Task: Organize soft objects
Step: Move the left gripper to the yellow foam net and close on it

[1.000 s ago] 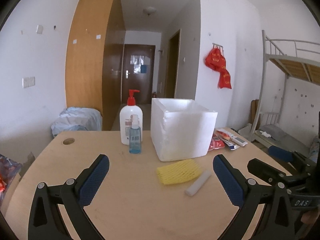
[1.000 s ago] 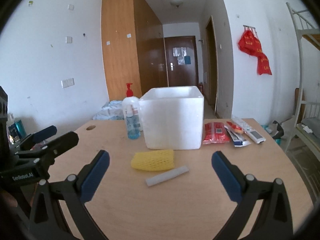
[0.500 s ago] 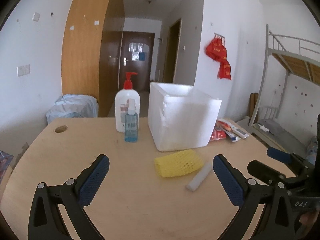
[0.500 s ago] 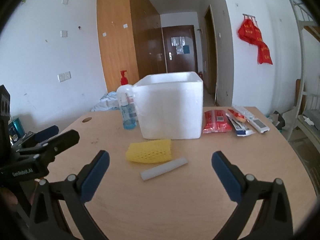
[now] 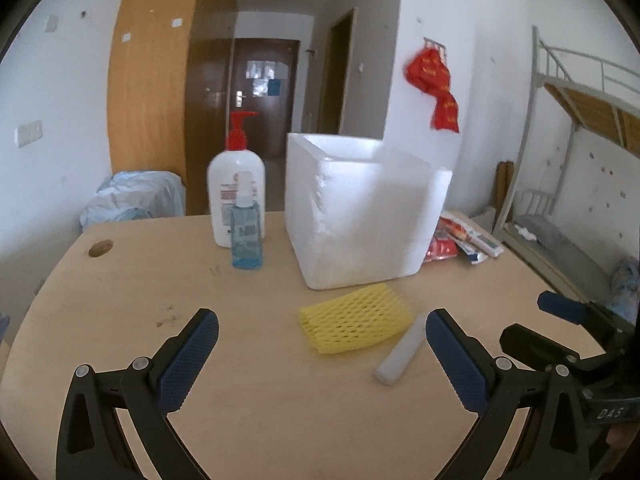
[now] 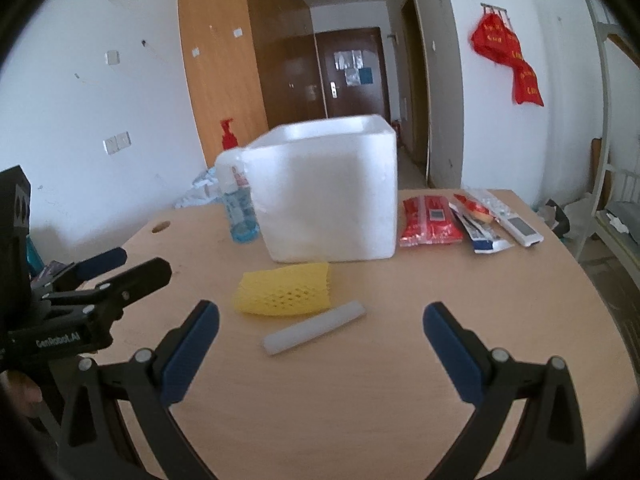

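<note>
Two grippers hover above a wooden table [image 5: 120, 320], and both are spread wide with nothing between the fingers. The left gripper [image 5: 322, 356] has its blue pads [image 5: 188, 360] low over the near part of the table. The right gripper [image 6: 320, 352] is beside it, also low and empty.

A yellow foam net [image 5: 354, 322] lies flat on the table, just in front of a white foam box [image 5: 364, 216]. A white foam stick [image 5: 400, 350] lies just beside the net, on its near right side; I cannot tell if they touch. In the right wrist view the net [image 6: 286, 288] and the stick [image 6: 314, 328] are near the middle, between the spread fingers but farther away.

The box [image 6: 328, 192] stands upright with its top open. To the left of it stand a white pump bottle [image 5: 236, 196] with a red top and, in front of it, a small blue spray bottle [image 5: 247, 232]. To the right of the box lie a red packet [image 6: 430, 220], some other packets [image 6: 476, 224] and a white remote control [image 6: 516, 224].
</note>
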The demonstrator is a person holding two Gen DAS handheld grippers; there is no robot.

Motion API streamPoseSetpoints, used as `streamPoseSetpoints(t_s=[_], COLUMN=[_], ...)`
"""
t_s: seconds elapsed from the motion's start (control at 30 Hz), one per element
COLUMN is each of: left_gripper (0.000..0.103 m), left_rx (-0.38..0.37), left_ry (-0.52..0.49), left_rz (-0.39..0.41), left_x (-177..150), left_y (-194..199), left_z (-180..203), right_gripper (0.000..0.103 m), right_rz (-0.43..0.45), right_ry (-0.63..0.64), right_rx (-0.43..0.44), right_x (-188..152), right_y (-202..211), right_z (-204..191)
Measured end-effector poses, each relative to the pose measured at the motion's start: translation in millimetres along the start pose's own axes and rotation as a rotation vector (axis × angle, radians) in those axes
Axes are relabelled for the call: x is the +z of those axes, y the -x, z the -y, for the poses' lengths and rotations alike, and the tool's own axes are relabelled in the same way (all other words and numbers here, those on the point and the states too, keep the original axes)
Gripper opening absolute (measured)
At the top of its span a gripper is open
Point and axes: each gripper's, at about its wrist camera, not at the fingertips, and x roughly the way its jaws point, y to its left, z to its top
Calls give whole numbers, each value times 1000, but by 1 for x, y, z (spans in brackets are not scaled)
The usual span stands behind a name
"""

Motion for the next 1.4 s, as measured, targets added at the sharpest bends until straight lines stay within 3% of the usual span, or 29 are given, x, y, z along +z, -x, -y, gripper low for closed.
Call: streamPoseSetpoints(t_s=[0.2, 0.43, 0.63, 0.83, 1.3, 1.4], left_gripper=[103, 103, 103, 102, 88, 78], left_rx=[-76, -60, -61, -130, -143, -161], left_ry=[-37, -36, -71, -55, -37, -40], left_rz=[-66, -92, -57, -93, -227, -258], left_x=[5, 5, 5, -1, -7, -9], left_y=[-31, -61, -73, -91, -118, -124], left_z=[4, 1, 5, 3, 1, 3], right_gripper=[103, 103, 103, 103, 103, 103], right_rz=[-43, -78, -124, -150, -168, -168], right_ry=[-12, -34, -45, -83, -118, -122], right_rx=[0, 13, 31, 86, 133, 139], right_x=[0, -1, -5, -6, -7, -8], right_y=[-14, -32, -46, -52, -57, -56], right_z=[7, 14, 16, 23, 29, 29])
